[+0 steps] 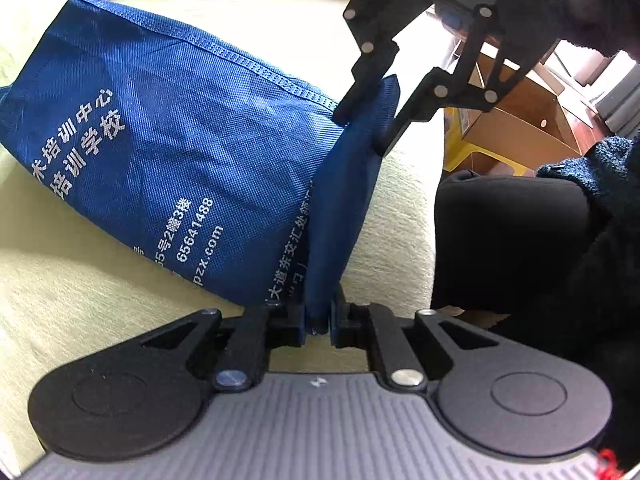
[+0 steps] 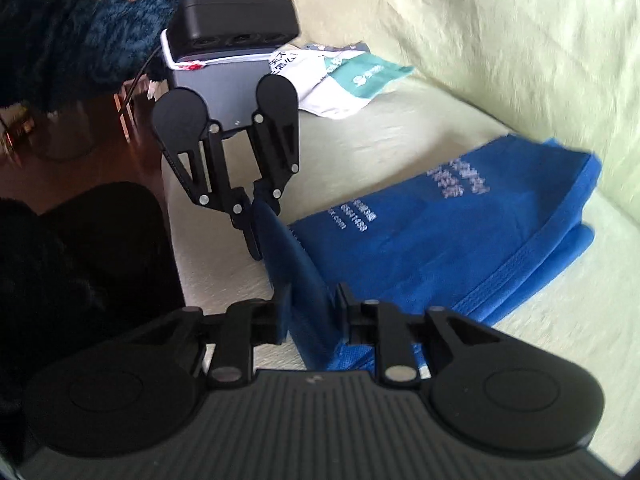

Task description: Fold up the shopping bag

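A blue non-woven shopping bag (image 1: 192, 152) with white print lies flat on a pale green sofa seat (image 1: 80, 280). Its near edge is lifted into an upright strip stretched between both grippers. My left gripper (image 1: 318, 320) is shut on one end of that strip. My right gripper (image 1: 366, 128) comes down from the upper right and pinches the other end. In the right wrist view, the right gripper (image 2: 312, 312) is shut on the bag (image 2: 440, 236), and the left gripper (image 2: 264, 228) holds the far end of the raised edge. The bag's far side is bunched near the backrest.
A white and green bag (image 2: 348, 76) lies further along the seat. The sofa backrest (image 2: 480, 40) rises behind. A person's dark-clad leg (image 1: 500, 240) is by the seat's front edge. An open cardboard box (image 1: 520, 128) stands on the wooden floor (image 2: 60, 160).
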The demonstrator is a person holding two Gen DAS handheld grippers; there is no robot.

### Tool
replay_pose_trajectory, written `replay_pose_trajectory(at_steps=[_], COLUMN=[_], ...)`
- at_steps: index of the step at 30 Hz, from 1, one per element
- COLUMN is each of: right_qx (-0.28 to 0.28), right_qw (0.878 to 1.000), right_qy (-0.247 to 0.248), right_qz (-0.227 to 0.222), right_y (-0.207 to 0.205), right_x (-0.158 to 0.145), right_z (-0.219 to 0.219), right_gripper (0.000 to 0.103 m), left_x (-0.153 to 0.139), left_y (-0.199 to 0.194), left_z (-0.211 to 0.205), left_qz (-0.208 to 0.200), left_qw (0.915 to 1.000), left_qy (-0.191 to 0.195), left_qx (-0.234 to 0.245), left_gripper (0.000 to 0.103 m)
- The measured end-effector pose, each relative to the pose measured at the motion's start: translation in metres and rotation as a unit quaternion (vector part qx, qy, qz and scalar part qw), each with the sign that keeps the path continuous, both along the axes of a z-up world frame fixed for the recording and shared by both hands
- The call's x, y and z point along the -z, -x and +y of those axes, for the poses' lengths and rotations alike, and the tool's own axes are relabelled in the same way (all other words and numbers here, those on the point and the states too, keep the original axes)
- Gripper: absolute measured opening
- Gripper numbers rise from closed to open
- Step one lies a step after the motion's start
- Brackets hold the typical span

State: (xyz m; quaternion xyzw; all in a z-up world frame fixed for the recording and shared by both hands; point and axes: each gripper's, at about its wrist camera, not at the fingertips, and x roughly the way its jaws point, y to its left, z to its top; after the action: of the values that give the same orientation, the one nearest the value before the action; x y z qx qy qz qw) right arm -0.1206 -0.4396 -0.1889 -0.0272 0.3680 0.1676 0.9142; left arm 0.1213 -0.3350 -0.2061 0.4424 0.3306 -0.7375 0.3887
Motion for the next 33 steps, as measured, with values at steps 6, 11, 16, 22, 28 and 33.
replay_pose_trajectory(at_steps=[6,11,16,22,28,33], right_qx=[-0.026,0.005,0.070,0.114,0.135,0.156], right_qw=[0.999,0.996,0.967,0.944,0.938,0.924], right_qy=[0.014,-0.064,-0.215,-0.264,-0.257,-0.284], right_qz=[0.020,0.056,0.114,0.162,0.187,0.202], right_y=[-0.003,-0.009,-0.023,-0.044,-0.053,-0.054], right_x=[0.002,0.011,0.030,0.043,0.044,0.051], right_z=[0.008,-0.003,-0.043,-0.064,-0.064,-0.070], right_gripper=[0.017,0.011,0.010,0.009,0.008,0.005], left_x=[-0.002,-0.003,-0.008,-0.012,-0.044,-0.052], left_y=[-0.004,-0.005,-0.008,0.004,0.017,0.028], left_z=[-0.003,-0.003,0.001,0.016,0.037,0.036], left_qz=[-0.006,-0.015,-0.028,-0.039,-0.043,-0.037], left_qw=[1.0000,0.9998,0.9993,0.9979,0.9912,0.9847], left_qy=[0.000,0.007,0.023,0.048,0.116,0.161], left_qx=[0.006,0.009,0.001,-0.020,-0.047,-0.054], left_gripper=[0.011,0.011,0.011,0.011,0.009,0.009])
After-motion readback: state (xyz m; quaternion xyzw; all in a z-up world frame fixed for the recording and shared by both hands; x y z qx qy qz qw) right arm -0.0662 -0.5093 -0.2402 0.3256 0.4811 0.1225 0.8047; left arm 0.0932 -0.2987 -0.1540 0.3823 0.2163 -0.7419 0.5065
